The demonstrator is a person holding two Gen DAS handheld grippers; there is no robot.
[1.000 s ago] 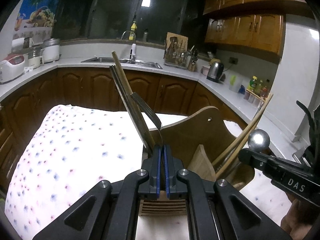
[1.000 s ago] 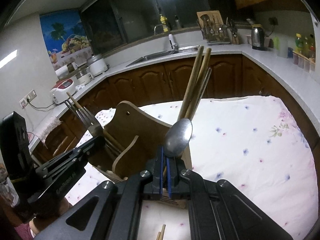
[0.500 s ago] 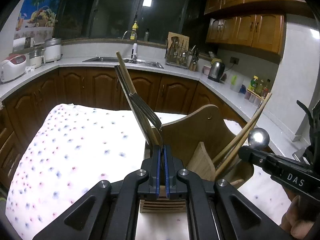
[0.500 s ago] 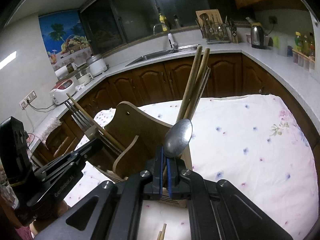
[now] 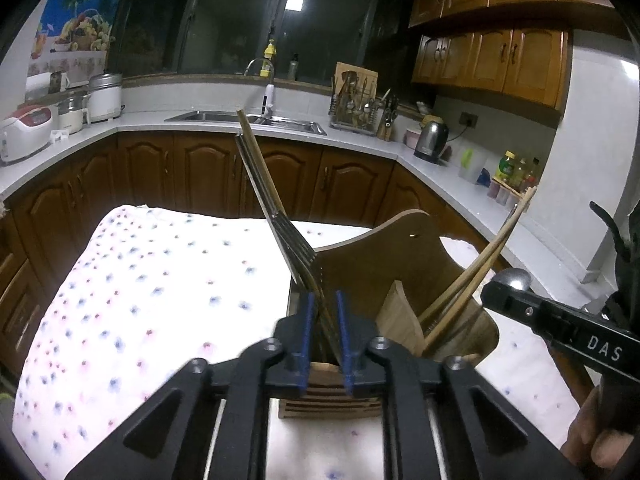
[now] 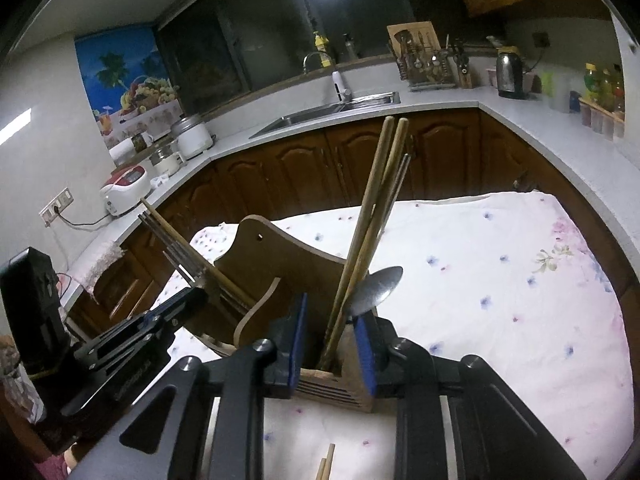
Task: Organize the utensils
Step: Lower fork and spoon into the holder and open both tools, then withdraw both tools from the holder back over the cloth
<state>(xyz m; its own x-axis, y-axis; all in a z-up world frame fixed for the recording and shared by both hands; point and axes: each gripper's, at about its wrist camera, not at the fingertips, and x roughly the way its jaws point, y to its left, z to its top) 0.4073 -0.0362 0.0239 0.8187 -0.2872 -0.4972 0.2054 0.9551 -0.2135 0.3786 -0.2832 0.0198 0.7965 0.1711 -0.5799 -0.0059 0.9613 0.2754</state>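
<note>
The left gripper (image 5: 322, 320) stands spread, its blue pads either side of the fork (image 5: 298, 250) leaning in the wooden holder (image 5: 384, 248); the right gripper (image 6: 332, 340) is likewise spread around the chopsticks (image 6: 374, 216) and spoon (image 6: 378, 284) in the holder's end compartment; the holder sits near the front edge of the floral-clothed table (image 6: 500, 272).

From the wooden holder (image 5: 404, 264), the flowered cloth (image 5: 152, 280) lies bare toward nine o'clock, while chopsticks (image 5: 480, 272) and the right gripper (image 5: 520, 304) block three o'clock.
</note>
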